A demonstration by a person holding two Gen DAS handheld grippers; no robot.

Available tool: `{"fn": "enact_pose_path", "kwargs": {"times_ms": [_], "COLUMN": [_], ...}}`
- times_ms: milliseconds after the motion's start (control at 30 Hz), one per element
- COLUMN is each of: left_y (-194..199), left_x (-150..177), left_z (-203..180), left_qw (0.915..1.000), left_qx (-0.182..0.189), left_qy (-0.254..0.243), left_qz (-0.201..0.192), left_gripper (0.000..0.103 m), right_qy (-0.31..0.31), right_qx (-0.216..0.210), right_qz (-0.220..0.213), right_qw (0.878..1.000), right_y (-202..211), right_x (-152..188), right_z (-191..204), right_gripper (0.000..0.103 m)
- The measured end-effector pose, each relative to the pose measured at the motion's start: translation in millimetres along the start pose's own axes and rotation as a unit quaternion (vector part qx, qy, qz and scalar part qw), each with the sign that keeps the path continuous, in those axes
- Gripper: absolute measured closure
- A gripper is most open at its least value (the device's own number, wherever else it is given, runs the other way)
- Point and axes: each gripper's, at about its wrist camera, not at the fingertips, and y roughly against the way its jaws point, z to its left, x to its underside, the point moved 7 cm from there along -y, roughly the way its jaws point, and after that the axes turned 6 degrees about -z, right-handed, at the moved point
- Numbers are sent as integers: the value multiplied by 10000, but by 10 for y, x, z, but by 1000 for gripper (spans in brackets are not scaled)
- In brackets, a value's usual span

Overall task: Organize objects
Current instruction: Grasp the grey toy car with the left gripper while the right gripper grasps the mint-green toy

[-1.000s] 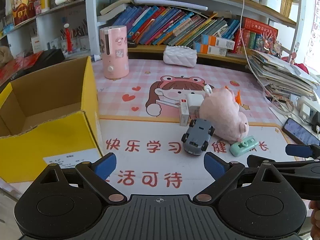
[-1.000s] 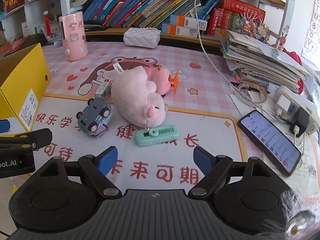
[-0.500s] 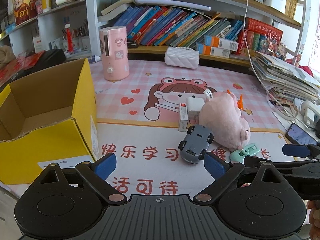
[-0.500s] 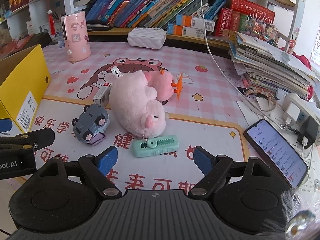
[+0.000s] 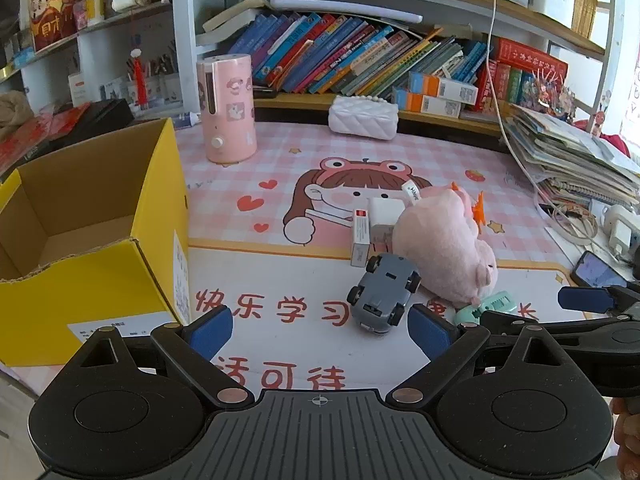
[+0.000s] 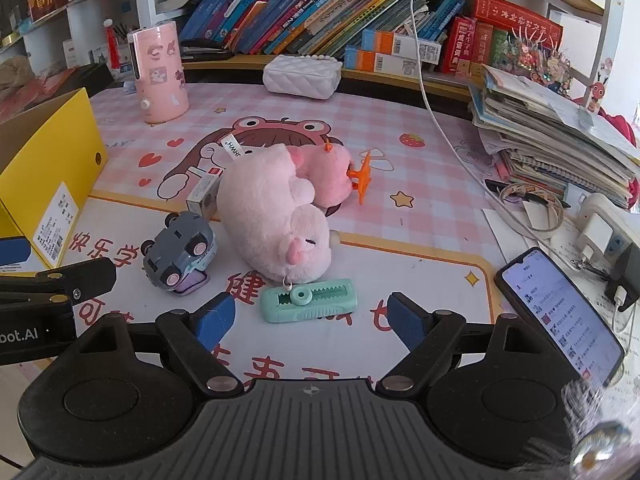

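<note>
A pink plush pig (image 5: 444, 244) (image 6: 276, 216) lies mid-mat. Beside it are a grey toy car (image 5: 382, 294) (image 6: 180, 252), a mint-green utility knife (image 6: 308, 300) (image 5: 486, 308), a small white and red box (image 5: 360, 236) (image 6: 204, 192) and an orange toy plane (image 6: 362, 176). An open yellow cardboard box (image 5: 100, 280) (image 6: 48, 160) stands at the left. My left gripper (image 5: 320, 330) is open and empty, just short of the car. My right gripper (image 6: 310, 322) is open and empty, just short of the knife.
A pink humidifier (image 5: 228, 108), a white quilted pouch (image 5: 362, 118) and a shelf of books (image 5: 360, 60) stand at the back. A paper stack (image 6: 552, 136), a charger (image 6: 600, 232), cables and a lit phone (image 6: 560, 316) lie at the right.
Both grippers have moved a little forward toward the toys. Their jaws stay open. Nothing on the mat has moved.
</note>
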Motion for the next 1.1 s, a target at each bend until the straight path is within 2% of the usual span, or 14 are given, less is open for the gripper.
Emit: {"fn": "enact_pose_path", "kwargs": {"times_ms": [567, 867, 933, 967, 1000, 1100], "left_y": [-142, -260, -283, -296, -314, -383], "left_x": [-28, -63, -69, -72, -75, -91], "left_z": [-7, -57, -68, -79, -95, -186], "left_qw": [9997, 9994, 9994, 9994, 9994, 9995], "left_qx": [-173, -250, -242, -222, -196, -68], "left_qy": [38, -35, -22, -15, -9, -21], "left_qz": [154, 249, 266, 279, 290, 316], "left_gripper": [7, 7, 7, 7, 7, 7], "right_qy": [2, 7, 94, 132, 195, 258], "right_qx": [-248, -285, -276, -298, -336, -500], "right_qz": [237, 881, 829, 793, 737, 700], "right_qw": [9994, 9957, 9961, 9963, 9965, 9960], "right_y": [-306, -657, -678, -683, -679, -666], "right_x": [-46, 49, 34, 22, 9, -9], "right_z": [-20, -1, 14, 15, 17, -21], "right_gripper": [19, 19, 21, 26, 36, 36]}}
